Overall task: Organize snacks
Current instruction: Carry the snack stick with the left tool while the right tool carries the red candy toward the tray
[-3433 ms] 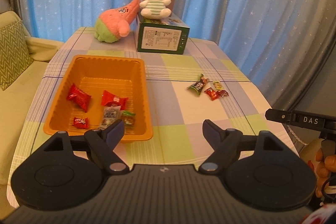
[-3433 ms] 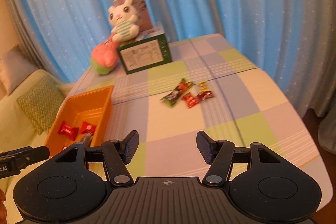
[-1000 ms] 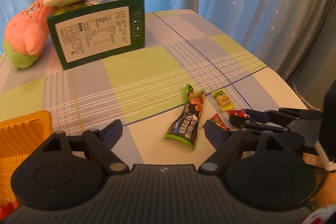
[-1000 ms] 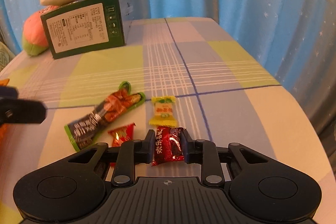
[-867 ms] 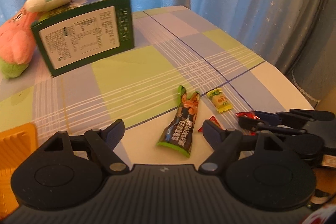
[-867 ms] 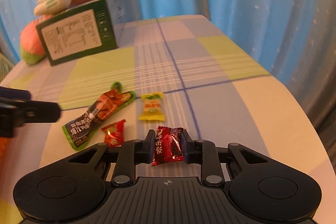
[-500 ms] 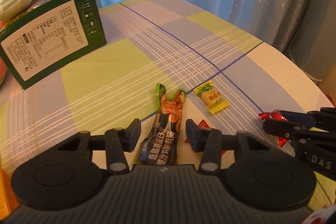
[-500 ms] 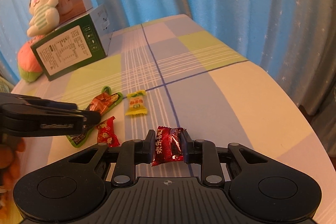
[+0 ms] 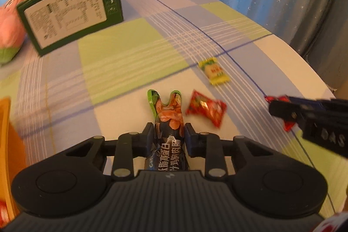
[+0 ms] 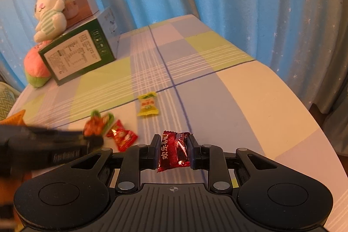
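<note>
My left gripper (image 9: 169,137) is closing its jaws on a long dark-green snack stick packet (image 9: 168,110), and both pads touch its sides just above the checked tablecloth. A red candy (image 9: 205,108) lies right of it, and a yellow candy (image 9: 214,71) lies farther back. My right gripper (image 10: 174,147) is shut on a dark red candy (image 10: 174,151) and holds it off the table. In the right wrist view the left gripper (image 10: 93,140) is a blur at the left with the packet (image 10: 97,123), beside the red candy (image 10: 121,136) and yellow candy (image 10: 148,104).
An orange tray (image 9: 6,145) sits at the left edge. A green box (image 10: 80,53) with a plush rabbit (image 10: 50,12) on top and a pink plush (image 10: 34,71) stand at the back left. The table's rounded edge (image 10: 304,105) meets blue curtains on the right.
My left gripper moved forward and down over the snack stick packet and closed its jaws onto it. The right gripper rose and drew back to the right with the dark red candy.
</note>
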